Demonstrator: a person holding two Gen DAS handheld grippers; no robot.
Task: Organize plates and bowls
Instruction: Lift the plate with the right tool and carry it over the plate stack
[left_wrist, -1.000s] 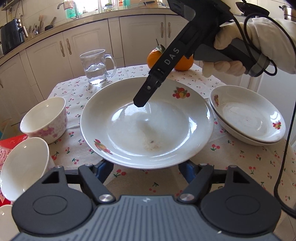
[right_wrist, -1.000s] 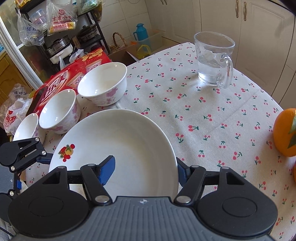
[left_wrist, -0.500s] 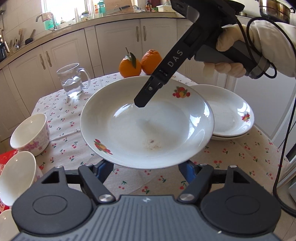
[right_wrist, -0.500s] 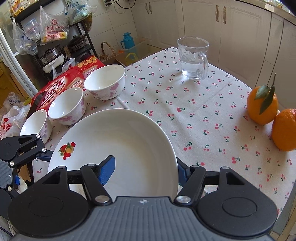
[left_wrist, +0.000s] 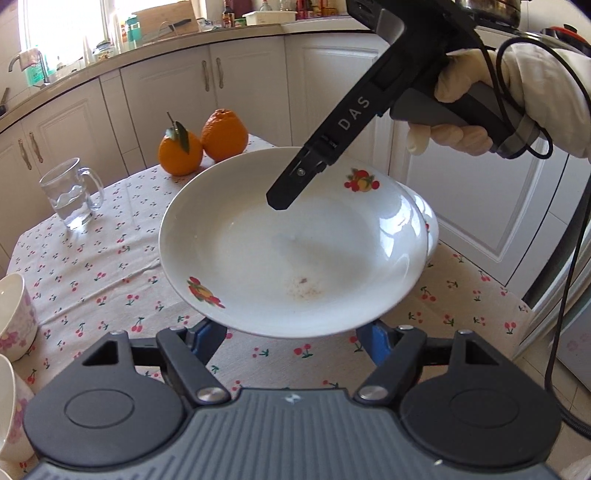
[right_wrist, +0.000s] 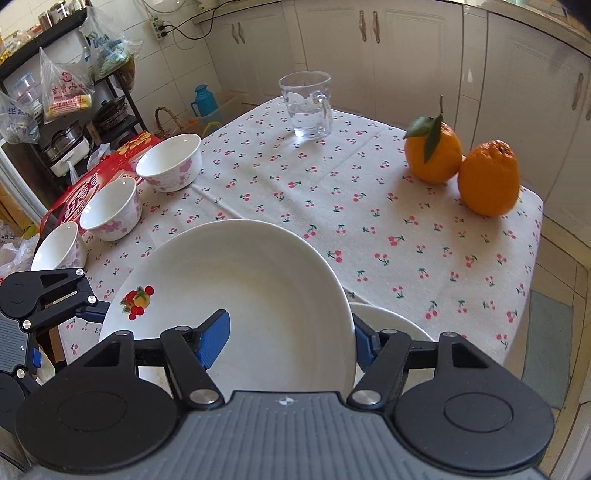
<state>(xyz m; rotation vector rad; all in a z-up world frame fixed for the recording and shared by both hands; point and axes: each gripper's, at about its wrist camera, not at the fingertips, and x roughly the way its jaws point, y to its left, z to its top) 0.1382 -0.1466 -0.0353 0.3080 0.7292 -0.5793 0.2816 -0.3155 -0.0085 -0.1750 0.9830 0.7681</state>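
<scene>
A white deep plate with fruit prints (left_wrist: 295, 251) is held in the air between both grippers, over the stacked plates (left_wrist: 430, 229) at the table's right edge. My left gripper (left_wrist: 295, 332) has its blue pads under the plate's near rim. My right gripper (right_wrist: 288, 339) holds the far rim, one finger inside the plate (right_wrist: 258, 295) and one outside; its black finger (left_wrist: 295, 181) shows over the plate in the left wrist view. The stack's rim (right_wrist: 391, 317) peeks out below. Three floral bowls (right_wrist: 170, 162) stand in a row at the table's left.
A glass mug of water (right_wrist: 308, 107) and two oranges (right_wrist: 458, 166) stand on the cherry-print tablecloth (right_wrist: 332, 206). A red box (right_wrist: 85, 184) lies behind the bowls. White cabinets surround the table. A shelf with bags stands left.
Both grippers have carried the plate to the right, from the middle of the table to above the stacked plates, which are now mostly hidden under it.
</scene>
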